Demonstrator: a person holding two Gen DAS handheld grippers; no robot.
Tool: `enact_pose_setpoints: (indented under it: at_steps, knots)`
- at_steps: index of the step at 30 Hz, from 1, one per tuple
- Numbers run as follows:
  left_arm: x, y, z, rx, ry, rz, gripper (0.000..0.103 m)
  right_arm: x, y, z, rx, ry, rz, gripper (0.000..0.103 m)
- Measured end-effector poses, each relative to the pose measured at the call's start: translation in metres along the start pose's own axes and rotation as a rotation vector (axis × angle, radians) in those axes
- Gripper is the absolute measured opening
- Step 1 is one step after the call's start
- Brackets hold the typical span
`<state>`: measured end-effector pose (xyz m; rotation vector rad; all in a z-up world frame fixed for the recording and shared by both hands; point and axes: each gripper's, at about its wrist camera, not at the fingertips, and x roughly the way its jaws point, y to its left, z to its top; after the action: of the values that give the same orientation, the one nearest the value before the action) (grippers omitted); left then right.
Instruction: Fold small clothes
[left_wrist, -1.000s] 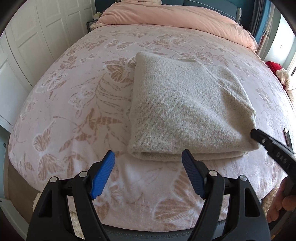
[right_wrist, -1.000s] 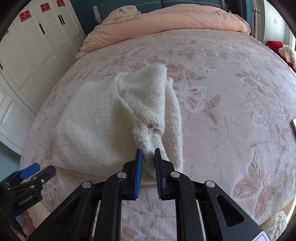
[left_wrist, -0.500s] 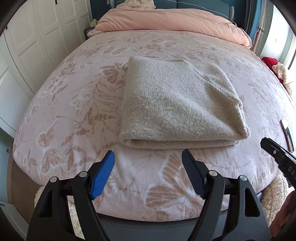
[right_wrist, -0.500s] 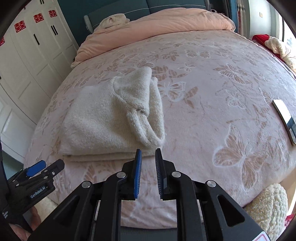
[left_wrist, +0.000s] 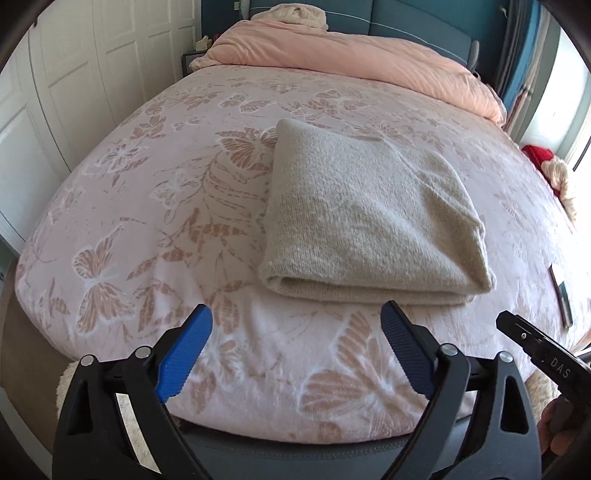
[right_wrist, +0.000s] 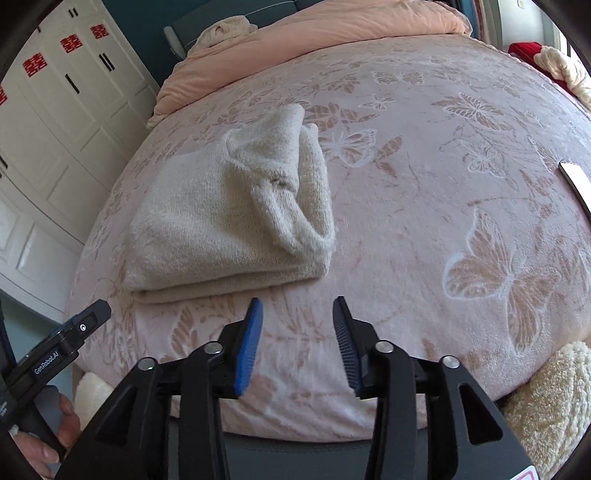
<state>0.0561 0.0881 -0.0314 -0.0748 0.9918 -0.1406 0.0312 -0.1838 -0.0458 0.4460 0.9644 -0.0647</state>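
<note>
A cream knitted garment (left_wrist: 369, 221) lies folded into a thick rectangle on the pink butterfly-patterned bed (left_wrist: 147, 206). In the right wrist view the same garment (right_wrist: 229, 214) shows a rolled flap along its right edge. My left gripper (left_wrist: 297, 321) hovers just in front of the garment's near edge, its jaws opening wide with nothing between them. My right gripper (right_wrist: 298, 314) hangs near the garment's front right corner, jaws opening and empty. Each gripper's black tip appears at the edge of the other's view.
A bunched pink duvet (left_wrist: 351, 48) lies across the head of the bed. White wardrobe doors (right_wrist: 55, 122) stand to the left. A dark flat device (left_wrist: 561, 291) rests near the bed's right edge. Red and cream items (left_wrist: 550, 170) lie at the right. A fluffy rug (right_wrist: 546, 402) lies below.
The right gripper let go of the garment's flap, drew back toward the bed's foot and spread its jaws. The left gripper also pulled back a little and opened wider.
</note>
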Motion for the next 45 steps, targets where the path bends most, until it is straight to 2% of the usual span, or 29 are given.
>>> enact_pose_setpoints:
  at_steps: [2,5,7,8,9,10,11,13,15,16,18,19,22,23,24,25,26,27,28,29,30,31,33,36,39,41,42,43,45]
  knots:
    - [0.026,0.014,0.011,-0.048,0.057,-0.024,0.093,0.013,0.002,0.018,0.015,-0.008,-0.018,0.06]
    - [0.052,0.038,0.026,-0.208,0.095,-0.151,0.093,0.042,0.0,0.04,0.054,0.024,-0.022,0.069]
    - [0.064,0.049,0.039,-0.313,0.097,-0.251,0.094,0.064,0.0,0.05,0.085,0.074,-0.006,0.069]
    - [0.075,0.05,0.045,-0.335,0.118,-0.269,0.095,0.074,0.003,0.054,0.086,0.105,0.035,0.056]
    - [0.088,0.051,0.051,-0.34,0.151,-0.257,0.09,0.079,0.009,0.058,0.068,0.124,0.04,0.026]
    - [0.102,0.051,0.057,-0.34,0.195,-0.239,0.077,0.073,0.017,0.064,0.042,0.107,0.052,0.021]
    - [0.11,0.049,0.062,-0.337,0.238,-0.304,0.043,0.059,0.024,0.071,0.027,0.067,0.098,0.019]
    - [0.097,0.046,0.075,-0.333,0.237,-0.333,0.035,0.021,0.037,0.081,-0.01,-0.028,0.163,0.013]
    - [0.074,0.04,0.079,-0.275,0.198,-0.364,0.027,0.001,0.037,0.081,-0.052,-0.091,0.138,0.012]
    - [0.069,0.039,0.075,-0.258,0.197,-0.359,0.027,0.01,0.029,0.076,-0.055,-0.069,0.106,0.013]
    - [0.085,0.04,0.057,-0.246,0.256,-0.278,0.026,0.064,0.01,0.06,-0.078,0.123,0.015,0.014]
    - [0.097,0.038,0.048,-0.232,0.281,-0.237,0.027,0.08,0.001,0.051,-0.082,0.172,-0.007,0.016]
    - [0.088,0.042,0.044,-0.248,0.231,-0.27,0.036,0.056,0.002,0.048,-0.095,0.053,0.003,0.035]
    - [0.08,0.041,0.048,-0.252,0.21,-0.28,0.049,0.049,0.003,0.05,-0.086,0.02,-0.015,0.061]
    - [0.072,0.041,0.053,-0.253,0.185,-0.286,0.071,0.046,0.002,0.053,-0.072,-0.011,-0.014,0.081]
    - [0.068,0.04,0.058,-0.252,0.155,-0.28,0.084,0.049,0.0,0.056,-0.062,-0.02,0.003,0.082]
    - [0.067,0.039,0.064,-0.249,0.121,-0.27,0.093,0.06,-0.002,0.059,-0.048,0.01,0.005,0.082]
    - [0.07,0.036,0.069,-0.24,0.103,-0.263,0.093,0.078,-0.006,0.061,-0.022,0.062,0.002,0.082]
    - [0.082,0.034,0.073,-0.237,0.12,-0.252,0.093,0.098,-0.011,0.062,0.02,0.128,0.025,0.082]
    - [0.1,0.032,0.074,-0.248,0.172,-0.237,0.092,0.112,-0.014,0.062,0.067,0.175,0.097,0.074]
    - [0.118,0.032,0.074,-0.273,0.235,-0.246,0.077,0.115,-0.011,0.065,0.094,0.183,0.172,0.042]
    - [0.129,0.034,0.074,-0.311,0.286,-0.316,0.061,0.109,-0.005,0.072,0.092,0.177,0.164,0.035]
    - [0.116,0.032,0.082,-0.339,0.262,-0.342,0.043,0.073,0.017,0.087,0.009,0.08,0.197,0.03]
    - [0.066,0.024,0.1,-0.264,0.146,-0.381,0.04,0.023,0.034,0.094,-0.098,-0.037,0.184,0.029]
    - [0.068,0.024,0.085,-0.269,0.167,-0.378,0.041,0.047,0.011,0.072,-0.085,0.037,0.133,0.033]
    - [0.103,0.016,0.061,-0.218,0.25,-0.288,0.045,0.097,-0.007,0.048,-0.113,0.187,0.032,0.038]
    - [0.118,0.012,0.046,-0.199,0.283,-0.241,0.051,0.088,-0.017,0.04,-0.072,0.135,0.07,0.043]
    - [0.111,0.014,0.039,-0.209,0.238,-0.244,0.052,0.074,-0.019,0.041,-0.037,0.109,0.075,0.046]
    - [0.084,0.009,0.039,-0.167,0.179,-0.191,0.058,0.039,-0.013,0.041,-0.019,0.047,0.007,0.048]
